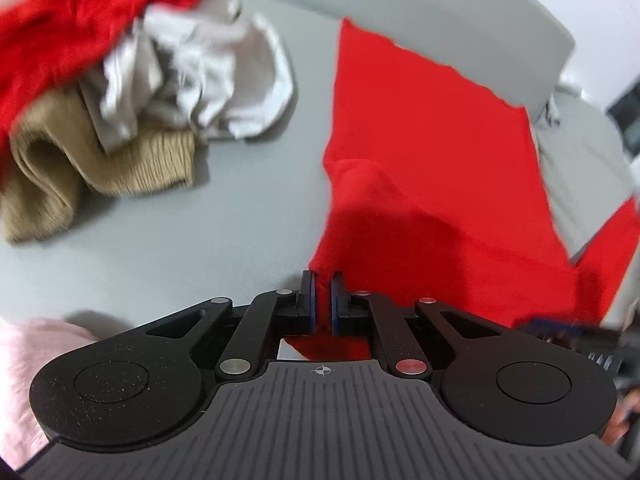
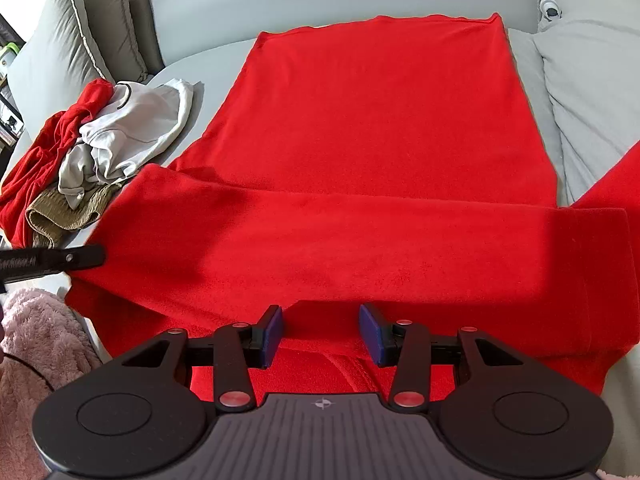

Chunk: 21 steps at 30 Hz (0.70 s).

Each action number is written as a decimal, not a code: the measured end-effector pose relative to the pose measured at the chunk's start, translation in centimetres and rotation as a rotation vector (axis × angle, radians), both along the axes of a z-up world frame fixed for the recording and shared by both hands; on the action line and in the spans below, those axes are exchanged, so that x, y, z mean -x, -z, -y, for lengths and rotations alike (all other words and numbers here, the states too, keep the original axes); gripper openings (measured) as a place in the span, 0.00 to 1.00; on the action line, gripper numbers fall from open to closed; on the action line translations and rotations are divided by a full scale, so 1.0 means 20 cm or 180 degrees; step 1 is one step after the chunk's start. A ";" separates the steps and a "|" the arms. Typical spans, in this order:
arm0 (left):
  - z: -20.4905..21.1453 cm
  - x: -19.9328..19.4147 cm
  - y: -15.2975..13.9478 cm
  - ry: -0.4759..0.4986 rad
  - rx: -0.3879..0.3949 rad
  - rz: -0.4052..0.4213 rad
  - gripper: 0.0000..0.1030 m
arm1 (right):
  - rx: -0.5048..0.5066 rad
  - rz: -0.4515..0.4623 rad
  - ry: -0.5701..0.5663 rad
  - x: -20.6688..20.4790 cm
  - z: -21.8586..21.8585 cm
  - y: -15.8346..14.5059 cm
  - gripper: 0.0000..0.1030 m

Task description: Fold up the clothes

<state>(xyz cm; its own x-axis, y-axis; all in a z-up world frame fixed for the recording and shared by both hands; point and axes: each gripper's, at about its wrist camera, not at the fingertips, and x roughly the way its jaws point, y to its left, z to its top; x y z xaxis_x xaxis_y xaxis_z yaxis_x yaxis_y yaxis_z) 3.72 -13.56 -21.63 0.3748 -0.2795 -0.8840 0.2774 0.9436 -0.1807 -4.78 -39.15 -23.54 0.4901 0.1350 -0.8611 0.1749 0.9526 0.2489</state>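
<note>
Ahead of my right hand-held gripper (image 2: pixel 320 330), jaws parted over cloth, the red garment (image 2: pixel 372 128) runs lengthwise away; my left hand-held gripper (image 1: pixel 321 300) looks nearly closed, pinching nothing; no writing legible.

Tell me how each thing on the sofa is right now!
Red garment: spread flat, sleeve folded across its near end.
Clothes pile: crumpled, unfolded, beside the garment.
Pink fluffy fabric: bunched at the sofa's near edge.
Left gripper: fingers nearly shut at the garment's edge.
Right gripper: fingers apart over the red cloth.
</note>
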 end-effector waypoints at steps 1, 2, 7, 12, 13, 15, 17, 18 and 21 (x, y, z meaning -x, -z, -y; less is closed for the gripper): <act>0.01 -0.01 0.05 -0.0029 -0.0077 -0.0139 0.10 | 0.0013 -0.0013 -0.0021 0.00 0.00 0.00 0.43; 0.02 -0.03 0.10 -0.0058 -0.0148 -0.0273 0.17 | 0.0028 -0.0022 -0.0050 0.00 0.00 -0.01 0.44; -0.08 -0.02 -0.02 -0.0220 -0.0043 0.0002 0.45 | 0.0095 -0.0026 -0.0237 0.00 -0.03 -0.02 0.52; -0.11 -0.01 -0.17 -0.0005 0.0104 0.0444 0.26 | 0.0161 0.0082 -0.0145 0.01 -0.06 -0.09 0.51; -0.07 -0.02 -0.17 0.0208 0.0210 0.0394 0.19 | 0.0148 0.0148 -0.0169 0.02 -0.07 -0.11 0.48; -0.02 -0.02 -0.16 0.0482 0.0257 0.0336 0.09 | 0.0097 0.0259 -0.0292 0.03 -0.12 -0.16 0.41; 0.08 -0.02 -0.09 0.0722 0.0002 0.0336 0.08 | 0.0047 0.0298 -0.0420 0.03 -0.18 -0.18 0.37; 0.13 -0.03 -0.04 0.0796 -0.0163 0.0342 0.05 | -0.0006 0.0300 -0.0504 0.03 -0.21 -0.18 0.28; 0.14 -0.09 0.09 0.0781 -0.0551 0.0295 0.04 | -0.0162 0.0272 -0.0747 0.04 -0.33 -0.16 0.27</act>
<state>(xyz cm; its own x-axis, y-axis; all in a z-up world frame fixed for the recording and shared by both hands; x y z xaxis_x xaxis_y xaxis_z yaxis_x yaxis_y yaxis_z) 5.51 -16.38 -23.36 0.3959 -0.2198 -0.8916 0.5086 0.8609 0.0135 -5.51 -32.59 -20.30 0.5110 0.2958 -0.8071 -0.0734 0.9505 0.3018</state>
